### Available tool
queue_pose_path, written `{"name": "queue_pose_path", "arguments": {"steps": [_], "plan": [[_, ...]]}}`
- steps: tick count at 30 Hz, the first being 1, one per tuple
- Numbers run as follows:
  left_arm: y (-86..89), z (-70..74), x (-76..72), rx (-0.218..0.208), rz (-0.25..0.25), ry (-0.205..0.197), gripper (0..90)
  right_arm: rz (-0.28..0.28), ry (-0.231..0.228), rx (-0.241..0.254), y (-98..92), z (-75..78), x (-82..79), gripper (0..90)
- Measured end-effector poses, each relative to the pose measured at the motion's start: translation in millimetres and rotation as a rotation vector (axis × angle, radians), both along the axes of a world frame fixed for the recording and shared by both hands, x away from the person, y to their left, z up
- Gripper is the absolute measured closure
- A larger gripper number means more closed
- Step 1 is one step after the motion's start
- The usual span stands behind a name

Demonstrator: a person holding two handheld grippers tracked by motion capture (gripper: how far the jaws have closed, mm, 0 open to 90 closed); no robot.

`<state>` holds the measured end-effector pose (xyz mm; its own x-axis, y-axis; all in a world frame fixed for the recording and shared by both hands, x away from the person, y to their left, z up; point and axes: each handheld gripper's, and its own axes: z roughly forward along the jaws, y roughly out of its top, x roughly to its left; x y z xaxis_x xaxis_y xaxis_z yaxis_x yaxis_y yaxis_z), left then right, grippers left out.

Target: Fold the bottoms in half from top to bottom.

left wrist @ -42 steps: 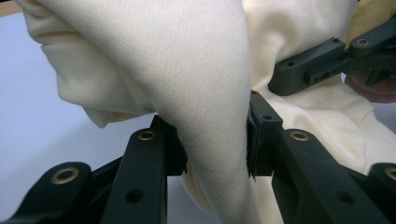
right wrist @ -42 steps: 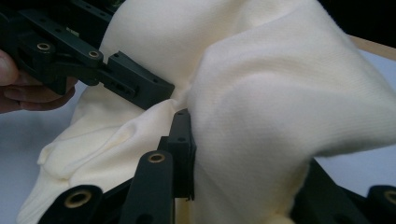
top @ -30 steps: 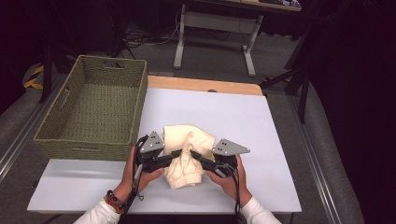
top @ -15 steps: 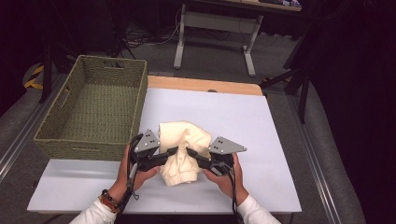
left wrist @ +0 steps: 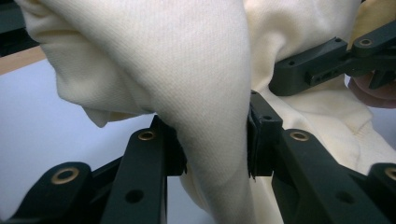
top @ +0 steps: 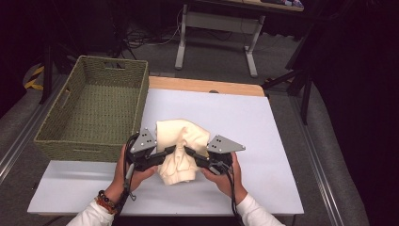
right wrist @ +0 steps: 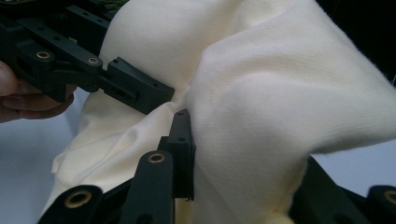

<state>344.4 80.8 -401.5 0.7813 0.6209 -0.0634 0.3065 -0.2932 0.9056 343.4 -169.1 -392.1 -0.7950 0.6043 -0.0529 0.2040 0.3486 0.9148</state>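
A: Where is the cream cloth?

B: Bunched up above the white tabletop near its front edge, held between both hands — the woven basket sits at the left (partly off the tabletop).

A: And the fingers?

B: The left gripper pinches a thick fold; its fingers press the fabric from both sides. The right gripper clamps another fold likewise — neither pair fully closed.

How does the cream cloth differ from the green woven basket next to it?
The cream cloth is soft, smooth knit, bunched up and pinched by the left gripper and right gripper; the green woven basket is stiff, coarse weave, standing open and untouched. The cloth sits mid-table; the basket stands at the table's left edge. Both rest on the white table.
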Motion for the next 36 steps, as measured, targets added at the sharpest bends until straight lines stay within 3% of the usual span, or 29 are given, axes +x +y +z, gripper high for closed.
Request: {"name": "queue_pose_path", "arguments": {"steps": [12, 28, 36], "plan": [[8.9, 5.1, -3.0, 0.011, 0.021, -0.016, 66.0, 0.01, -0.015, -0.006, 9.8, 3.9, 0.7, 67.9], [22.0, 10.9, -5.0, -0.021, 0.041, -0.03, 66.1, 0.029, -0.03, 0.01, 21.8, 11.1, 2.3, 67.9], [28.9, 18.9, -4.8, -0.036, 0.062, -0.051, 66.1, 0.043, -0.056, 0.013, 29.6, 21.9, 4.8, 67.9]]}}
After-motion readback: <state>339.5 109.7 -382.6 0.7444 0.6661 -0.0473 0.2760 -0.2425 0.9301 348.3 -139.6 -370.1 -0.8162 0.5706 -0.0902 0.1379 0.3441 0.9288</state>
